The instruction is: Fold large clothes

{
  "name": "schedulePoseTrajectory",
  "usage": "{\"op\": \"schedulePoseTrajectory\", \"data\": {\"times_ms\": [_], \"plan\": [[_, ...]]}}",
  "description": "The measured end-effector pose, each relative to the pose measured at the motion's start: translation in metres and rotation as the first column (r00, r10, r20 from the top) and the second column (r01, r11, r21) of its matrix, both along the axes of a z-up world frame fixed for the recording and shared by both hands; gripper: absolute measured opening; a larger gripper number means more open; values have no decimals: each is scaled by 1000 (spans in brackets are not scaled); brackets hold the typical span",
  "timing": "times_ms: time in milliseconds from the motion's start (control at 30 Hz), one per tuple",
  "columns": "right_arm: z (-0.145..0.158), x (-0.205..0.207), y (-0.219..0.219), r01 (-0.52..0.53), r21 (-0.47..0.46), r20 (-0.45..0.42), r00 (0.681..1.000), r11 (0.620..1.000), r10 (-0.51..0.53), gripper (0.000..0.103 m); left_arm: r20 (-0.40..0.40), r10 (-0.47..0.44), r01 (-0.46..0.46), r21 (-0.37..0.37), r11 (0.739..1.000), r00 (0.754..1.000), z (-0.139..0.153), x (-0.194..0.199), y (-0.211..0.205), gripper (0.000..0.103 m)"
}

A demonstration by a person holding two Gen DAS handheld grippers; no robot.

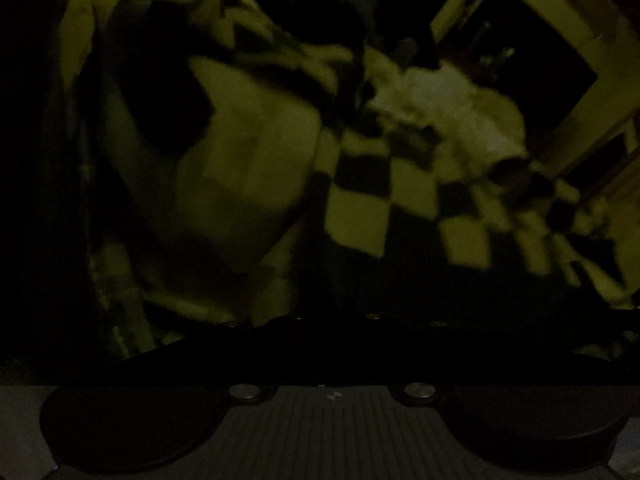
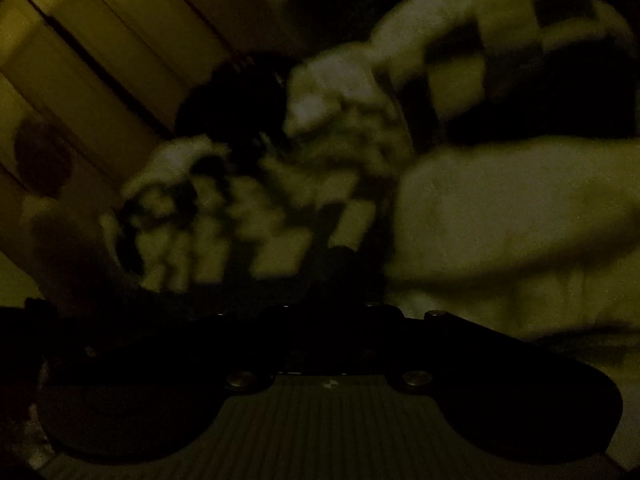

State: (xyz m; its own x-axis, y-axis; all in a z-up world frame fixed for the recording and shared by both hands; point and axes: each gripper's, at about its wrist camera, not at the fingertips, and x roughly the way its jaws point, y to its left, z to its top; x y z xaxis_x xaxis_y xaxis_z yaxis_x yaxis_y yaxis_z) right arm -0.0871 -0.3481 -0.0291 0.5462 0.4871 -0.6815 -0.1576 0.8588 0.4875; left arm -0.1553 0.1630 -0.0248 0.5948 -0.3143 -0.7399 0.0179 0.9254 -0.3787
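Both grippers face a bunched checkered garment (image 1: 360, 184) in murky light; can't tell the fingers' state. Spread it flat before creasing.

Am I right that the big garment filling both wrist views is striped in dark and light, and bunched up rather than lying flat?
Not quite: the garment is checkered in dark and light squares, not striped, as the left wrist view shows most plainly. It is indeed bunched up rather than flat.
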Motion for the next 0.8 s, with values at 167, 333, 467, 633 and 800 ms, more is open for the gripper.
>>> {"op": "schedulePoseTrajectory", "data": {"times_ms": [167,333,467,633,800], "plan": [[-18,1,1,20,-3,-23,1000,1000,-20,12,-31,15,-14,49,999,999,-3,12,-4,103],[-9,0,-1,36,-19,-14,999,999,-36,29,10,14,-14,86,996,1000,10,13,-6,103],[10,-2,-5,63,-48,24,998,997,-62,55,75,17,-24,93,995,997,35,22,-9,103],[40,-3,-11,103,-80,124,988,991,-92,65,165,-59,27,188,982,985,60,49,-40,103],[55,4,-22,163,-67,200,969,984,-147,65,206,-214,170,216,962,955,64,83,-94,103]]}}
